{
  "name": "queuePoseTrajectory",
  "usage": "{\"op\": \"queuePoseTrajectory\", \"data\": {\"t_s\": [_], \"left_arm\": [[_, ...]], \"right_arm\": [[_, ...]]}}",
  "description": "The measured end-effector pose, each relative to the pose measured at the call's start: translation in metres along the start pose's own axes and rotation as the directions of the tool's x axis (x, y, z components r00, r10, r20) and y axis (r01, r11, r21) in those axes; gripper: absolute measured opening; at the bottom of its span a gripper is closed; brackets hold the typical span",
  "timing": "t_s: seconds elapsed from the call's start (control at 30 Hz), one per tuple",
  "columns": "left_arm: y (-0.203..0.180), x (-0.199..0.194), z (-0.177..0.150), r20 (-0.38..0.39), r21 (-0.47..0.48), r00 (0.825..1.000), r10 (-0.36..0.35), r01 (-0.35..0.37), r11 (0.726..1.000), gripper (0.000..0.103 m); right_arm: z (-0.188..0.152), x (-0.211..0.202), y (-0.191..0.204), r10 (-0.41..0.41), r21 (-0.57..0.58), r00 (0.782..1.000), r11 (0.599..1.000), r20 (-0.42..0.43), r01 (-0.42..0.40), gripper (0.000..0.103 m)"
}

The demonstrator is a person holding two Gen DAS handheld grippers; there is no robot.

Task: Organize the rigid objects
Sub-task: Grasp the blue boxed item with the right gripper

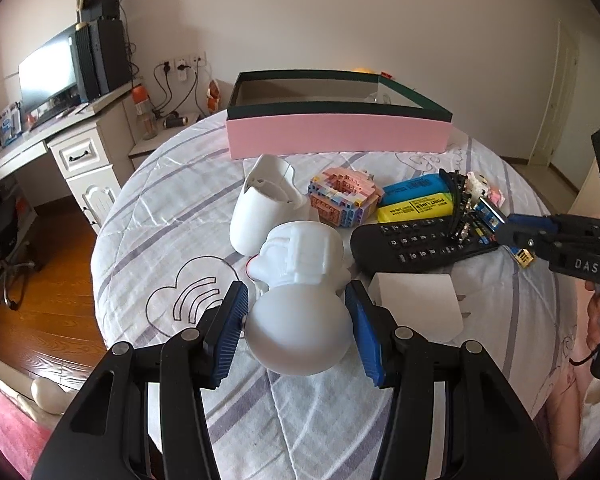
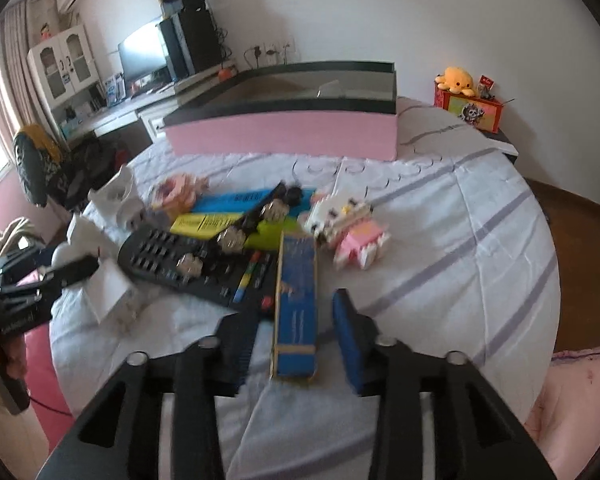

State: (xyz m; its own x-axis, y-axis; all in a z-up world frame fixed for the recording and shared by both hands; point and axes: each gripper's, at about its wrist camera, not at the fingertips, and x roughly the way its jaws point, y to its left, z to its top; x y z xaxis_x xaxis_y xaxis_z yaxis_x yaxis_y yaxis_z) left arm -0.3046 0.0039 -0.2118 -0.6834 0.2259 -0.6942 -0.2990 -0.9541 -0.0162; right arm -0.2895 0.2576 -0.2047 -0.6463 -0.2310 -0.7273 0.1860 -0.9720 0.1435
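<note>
Striped bedding [image 1: 172, 216] covers the round bed. Near its front edge, the left gripper [image 1: 298, 328] straddles a white bulb-shaped figurine [image 1: 300, 304], jaws spread, left pad touching. Toward the right edge, the right gripper [image 2: 296, 340] spreads around a blue slim box [image 2: 296, 304]. By the far edge, a pink box [image 1: 336, 136] holds something pale, unclear.

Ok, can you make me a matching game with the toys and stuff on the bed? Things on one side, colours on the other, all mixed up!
Things:
1. remote control
2. big box
3. round-bottomed figure
4. highlighter

Colours:
a. yellow
b. white
c. black
d. pink with a dark rim

Pairs: 1-c, 2-d, 3-b, 4-a
</note>
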Motion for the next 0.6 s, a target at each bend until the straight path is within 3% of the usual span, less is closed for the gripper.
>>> {"op": "queuePoseTrajectory", "data": {"t_s": [0.1, 0.17, 0.6], "left_arm": [[0.000, 0.003, 0.001, -0.001, -0.003, 1.000, -0.004, 0.004, 1.000, 0.052], [0.000, 0.000, 0.001, 0.009, -0.003, 1.000, 0.001, -0.001, 1.000, 0.052], [-0.002, -0.041, 0.021, 0.108, 0.025, 0.994, 0.011, -0.014, 1.000, 0.052]], "right_arm": [[0.001, 0.007, -0.003, 0.028, 0.014, 1.000, 1.000, -0.010, -0.028, 0.038], [0.000, 0.007, -0.006, 0.084, 0.035, 0.996, 0.996, -0.008, -0.084, 0.020], [0.014, -0.028, 0.015, 0.040, -0.029, 0.997, 0.999, 0.071, -0.038, 0.020]]}}
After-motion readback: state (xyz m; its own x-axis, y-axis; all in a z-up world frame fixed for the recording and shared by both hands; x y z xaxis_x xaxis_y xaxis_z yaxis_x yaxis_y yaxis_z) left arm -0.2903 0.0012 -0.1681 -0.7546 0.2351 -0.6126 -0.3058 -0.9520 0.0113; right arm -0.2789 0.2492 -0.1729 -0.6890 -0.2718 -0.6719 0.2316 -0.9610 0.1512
